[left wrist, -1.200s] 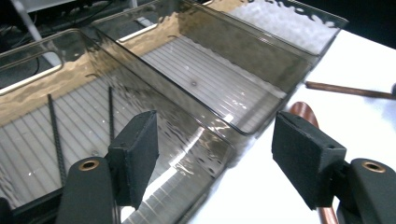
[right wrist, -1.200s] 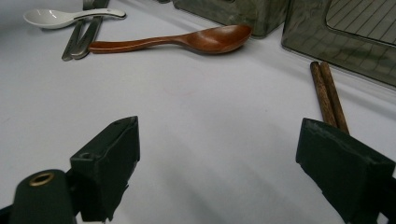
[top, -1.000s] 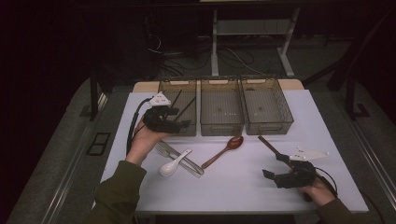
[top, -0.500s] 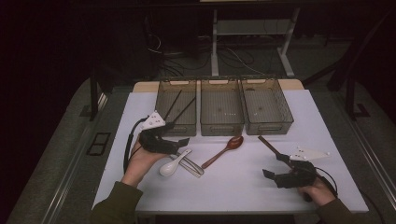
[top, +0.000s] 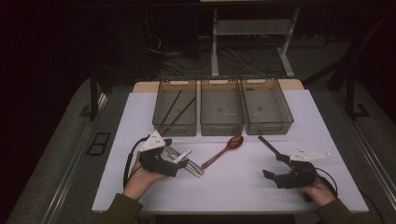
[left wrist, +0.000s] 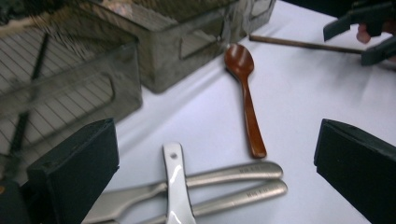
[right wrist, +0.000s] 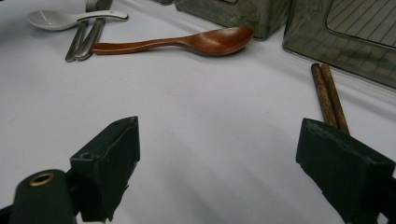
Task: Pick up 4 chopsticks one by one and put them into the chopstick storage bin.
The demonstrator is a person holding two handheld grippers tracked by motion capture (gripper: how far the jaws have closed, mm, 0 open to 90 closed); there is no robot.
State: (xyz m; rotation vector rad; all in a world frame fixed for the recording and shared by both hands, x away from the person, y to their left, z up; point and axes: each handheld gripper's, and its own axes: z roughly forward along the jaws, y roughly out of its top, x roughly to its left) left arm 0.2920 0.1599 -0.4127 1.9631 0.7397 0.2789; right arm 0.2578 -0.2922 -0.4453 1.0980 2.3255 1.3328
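My left hand (top: 140,179) rests on the white table (top: 243,182) and holds my left tongs (top: 180,164) low, tipped down at the pile of spoons. Those tongs are spread wide, with nothing between the two black jaws. Just under them lie a white spoon (left wrist: 176,184) and two silver handles (left wrist: 243,182); the white spoon lies across the silver ones. My right hand (top: 317,190) rests near the front edge on the other side, and my right tongs (top: 276,176) point to the middle of the table. They are spread wide too and pinch nothing. A brown wooden spoon (top: 224,150) lies between my two tongs, with its bowl close to the middle basket (top: 221,106). Brown chopsticks (right wrist: 329,95) lie side by side just past my right tongs. Three see-through baskets stand in a row at the back. The left basket (top: 176,106) has two dark sticks (top: 177,108) in it. The right basket (top: 266,105) is next to the middle one.
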